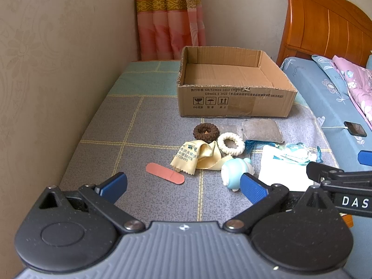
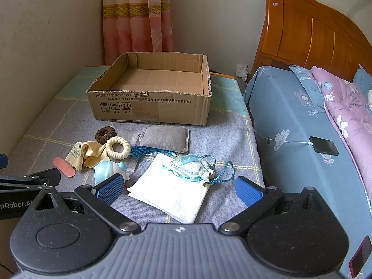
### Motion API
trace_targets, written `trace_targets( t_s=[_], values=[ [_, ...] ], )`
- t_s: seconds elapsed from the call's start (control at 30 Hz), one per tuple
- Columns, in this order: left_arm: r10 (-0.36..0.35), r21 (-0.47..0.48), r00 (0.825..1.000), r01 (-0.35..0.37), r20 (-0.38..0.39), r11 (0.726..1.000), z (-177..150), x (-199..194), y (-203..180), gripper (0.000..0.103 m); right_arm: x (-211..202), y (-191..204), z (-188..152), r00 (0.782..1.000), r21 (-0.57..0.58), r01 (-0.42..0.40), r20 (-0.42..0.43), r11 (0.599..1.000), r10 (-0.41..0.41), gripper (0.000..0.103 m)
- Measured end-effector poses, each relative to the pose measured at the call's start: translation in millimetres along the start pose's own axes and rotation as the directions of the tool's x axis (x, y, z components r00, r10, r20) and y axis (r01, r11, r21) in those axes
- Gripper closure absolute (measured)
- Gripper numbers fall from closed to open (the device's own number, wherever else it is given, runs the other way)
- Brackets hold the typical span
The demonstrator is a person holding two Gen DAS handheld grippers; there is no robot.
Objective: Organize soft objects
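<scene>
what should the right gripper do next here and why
Probably ease the right gripper forward and down onto the white cloth. It is open and empty, the cloth lies right between its fingers, and the box behind the pile holds nothing yet.

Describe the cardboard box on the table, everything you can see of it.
The cardboard box is a shallow brown corrugated carton with its top cut away, leaving rough, ragged edges. It stands upright and open, and nothing shows inside but its bare floor. The front wall carries black printed text, three handling symbols and strips of clear tape. It sits on the checked table cover, toward the far end near the curtain, apart from the small things lying in front of it. Neither gripper touches it.
</scene>
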State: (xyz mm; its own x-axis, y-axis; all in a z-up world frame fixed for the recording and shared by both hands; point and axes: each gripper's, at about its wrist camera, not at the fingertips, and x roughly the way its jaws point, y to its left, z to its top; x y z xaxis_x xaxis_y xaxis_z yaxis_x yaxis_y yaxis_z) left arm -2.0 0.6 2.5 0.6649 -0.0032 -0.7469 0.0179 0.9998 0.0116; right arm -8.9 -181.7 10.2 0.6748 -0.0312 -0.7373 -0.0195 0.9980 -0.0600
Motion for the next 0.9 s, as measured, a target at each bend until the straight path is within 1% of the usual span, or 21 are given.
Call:
trace_targets(
  t_s=[0.5,0.67,0.9],
  values=[
    [-0.001,0.006,1.000,0.001,-0.004,1.000,0.7,3.5,1.3,0.001,3.6,3.7,1.0,1.000,-0.005,0.005,0.002,1.000,-0.005,0.000],
    [0.006,0.016,1.000,-0.006,-0.003,1.000,2.7,5.9,1.6,0.001,4.6,6.4,2.3,1.000,-0.009,-0.005,0.008,1.000,0.005,0.000],
    [-0.012,0.009,1.000,0.012,-0.003,1.000,4.7,9.8,5.2,0.001,7.4,6.2,2.6,1.000,-0.010,-0.007,0.007,1.000,0.007,0.000]
  ],
)
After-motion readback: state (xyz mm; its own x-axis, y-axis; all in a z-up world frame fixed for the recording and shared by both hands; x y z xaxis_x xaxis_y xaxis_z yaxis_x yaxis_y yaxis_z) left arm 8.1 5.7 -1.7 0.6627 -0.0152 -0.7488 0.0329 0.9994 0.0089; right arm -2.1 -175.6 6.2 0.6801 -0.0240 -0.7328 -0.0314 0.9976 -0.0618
